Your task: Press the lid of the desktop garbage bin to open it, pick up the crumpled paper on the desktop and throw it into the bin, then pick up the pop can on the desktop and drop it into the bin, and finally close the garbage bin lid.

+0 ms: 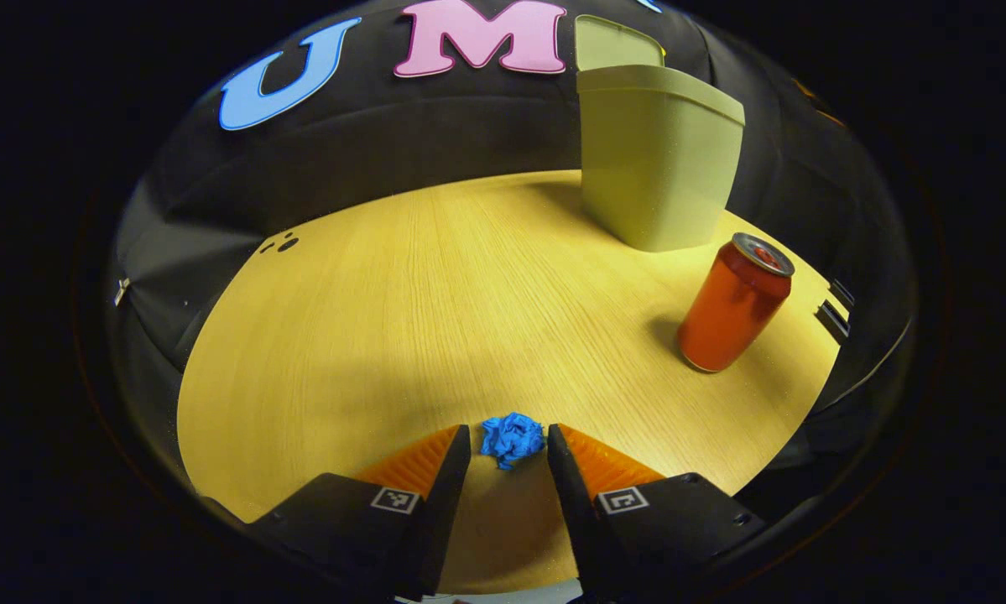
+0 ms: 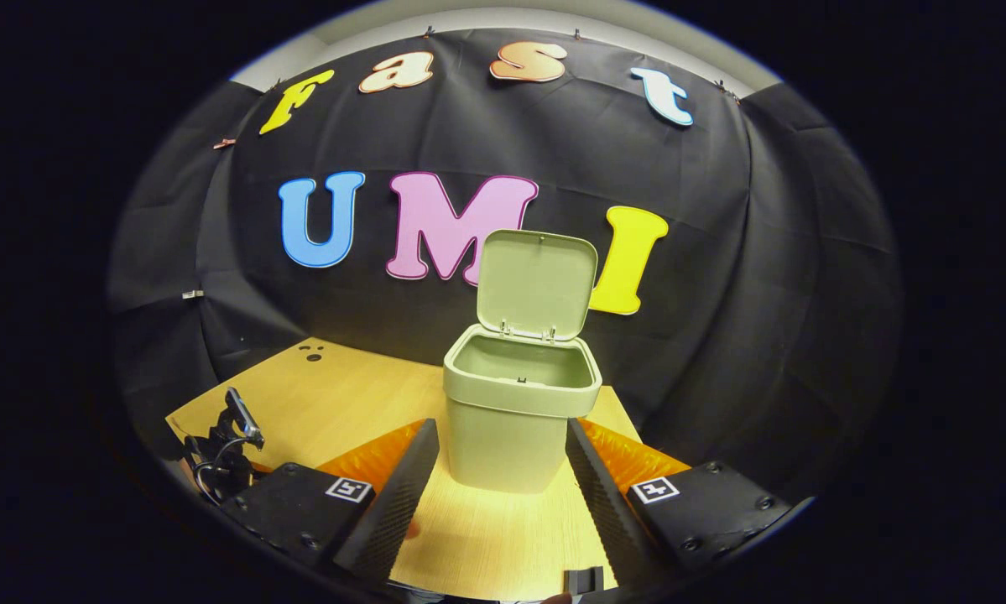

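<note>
Left gripper view shows your left gripper (image 1: 509,445) open around the crumpled paper (image 1: 512,439) at 6 o'clock, ready to grasp, while your right gripper (image 2: 503,457) waits open before the bin (image 2: 515,419), whose lid (image 2: 536,281) stands up.

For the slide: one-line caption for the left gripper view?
Left hand-held gripper open around the blue crumpled paper on the desktop; orange pop can upright beside the open green bin.

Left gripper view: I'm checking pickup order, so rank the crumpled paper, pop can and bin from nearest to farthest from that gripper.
1. Crumpled paper, between the left gripper fingertips.
2. Pop can, upright, farther right.
3. Bin, lid open, at the back right.
</note>
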Demonstrator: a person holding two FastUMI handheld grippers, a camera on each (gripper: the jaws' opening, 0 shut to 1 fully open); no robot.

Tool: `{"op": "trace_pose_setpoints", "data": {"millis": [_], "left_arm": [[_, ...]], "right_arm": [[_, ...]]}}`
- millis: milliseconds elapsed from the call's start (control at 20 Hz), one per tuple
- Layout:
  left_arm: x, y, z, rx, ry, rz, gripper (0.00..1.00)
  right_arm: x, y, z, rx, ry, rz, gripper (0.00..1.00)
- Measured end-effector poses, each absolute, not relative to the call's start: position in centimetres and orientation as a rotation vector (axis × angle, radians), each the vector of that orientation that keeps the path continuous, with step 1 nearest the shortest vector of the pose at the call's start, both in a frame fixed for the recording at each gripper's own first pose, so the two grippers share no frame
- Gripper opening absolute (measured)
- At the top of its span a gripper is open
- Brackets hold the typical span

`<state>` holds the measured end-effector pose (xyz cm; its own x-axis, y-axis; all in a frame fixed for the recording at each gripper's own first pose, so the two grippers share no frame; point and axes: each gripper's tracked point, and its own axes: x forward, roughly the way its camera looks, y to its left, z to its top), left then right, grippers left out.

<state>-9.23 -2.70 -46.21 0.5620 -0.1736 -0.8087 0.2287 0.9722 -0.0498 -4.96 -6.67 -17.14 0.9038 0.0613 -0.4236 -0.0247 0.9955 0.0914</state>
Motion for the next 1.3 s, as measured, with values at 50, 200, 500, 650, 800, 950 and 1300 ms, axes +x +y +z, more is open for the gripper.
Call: {"op": "trace_pose_setpoints", "data": {"millis": [50, 200, 500, 650, 800, 950, 1300], "left_arm": [[-9.3, -2.9, -46.4, 0.059, 0.956, -0.242, 0.59], [-9.3, -2.8, -46.3, 0.043, 0.960, -0.252, 0.40], [-8.9, -2.1, -45.5, 0.021, 0.952, -0.242, 0.33], [-8.0, -1.6, -43.7, -0.004, 0.926, -0.218, 0.29], [-6.2, -1.3, -40.4, -0.032, 0.860, -0.197, 0.33], [-4.4, -1.2, -36.3, -0.034, 0.773, -0.187, 0.33], [1.7, -2.6, -24.5, -0.079, 0.522, -0.219, 0.29]], "right_arm": [[-4.8, -6.6, -17.3, 0.086, 0.442, 0.045, 0.96], [-4.7, -6.4, -17.5, 0.084, 0.446, 0.048, 0.96], [-4.3, -5.8, -18.0, 0.080, 0.457, 0.057, 0.96], [-4.2, -5.3, -18.2, 0.086, 0.460, 0.065, 0.96], [-4.3, -4.8, -18.3, 0.093, 0.462, 0.073, 0.96], [-4.4, -4.4, -18.6, 0.106, 0.465, 0.082, 0.96], [-5.2, -4.1, -19.5, 0.116, 0.483, 0.088, 0.96]]}}
